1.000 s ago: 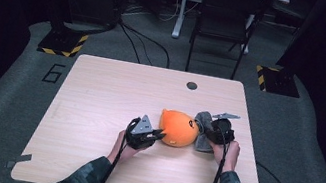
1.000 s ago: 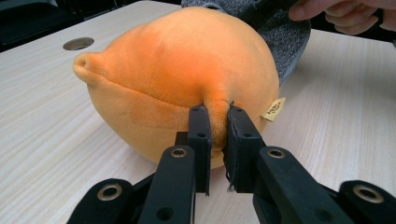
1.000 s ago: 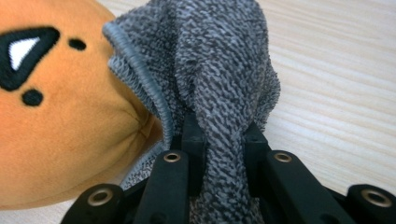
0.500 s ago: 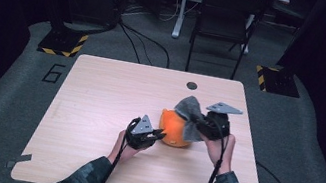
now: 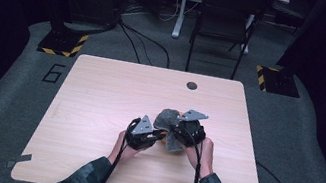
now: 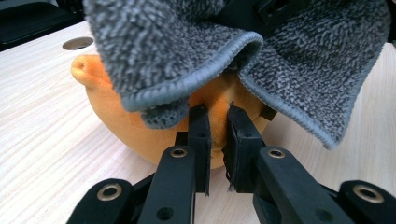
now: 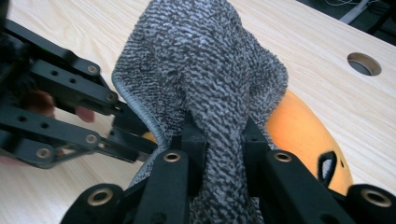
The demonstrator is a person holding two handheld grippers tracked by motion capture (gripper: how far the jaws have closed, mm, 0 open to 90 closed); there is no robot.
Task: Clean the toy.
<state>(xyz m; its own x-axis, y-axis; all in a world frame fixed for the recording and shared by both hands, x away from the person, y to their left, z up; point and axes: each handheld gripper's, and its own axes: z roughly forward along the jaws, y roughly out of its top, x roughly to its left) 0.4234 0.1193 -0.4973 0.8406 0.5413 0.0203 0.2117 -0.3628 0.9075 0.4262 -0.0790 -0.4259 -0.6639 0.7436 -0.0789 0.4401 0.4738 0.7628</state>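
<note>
1. Dark floor surrounds the wooden table (image 5: 96,110), and a black chair (image 5: 224,21) stands behind its far edge. On the table, a little right of the middle and closer to the near edge, the work is going on.

2. At that place lies the orange plush toy (image 6: 140,135), and the grey cloth (image 7: 205,74) hangs over it and hides most of its body.

3. Its long axis seems to run roughly from left to right along the near edge. In the left gripper view a small rounded tip points toward the round hole (image 5: 192,85) near the far edge. With the cloth on top, I cannot tell the direction exactly.

4. Risk one: the right gripper (image 7: 219,140) has its jaws closed on a bunch of the cloth. If the pinch takes only a small fold, the cloth may slip out and fall beside the toy.

5. Risk two: the left gripper (image 6: 218,140) pinches a ridge of the orange plush with its jaws narrow. The toy is soft, so a pull by the cloth could drag it or tear it out of this grip.

6. Risk three: the two grippers stand just beside each other, and the cloth edge hangs on the left gripper's jaws, so it may catch there.
</note>
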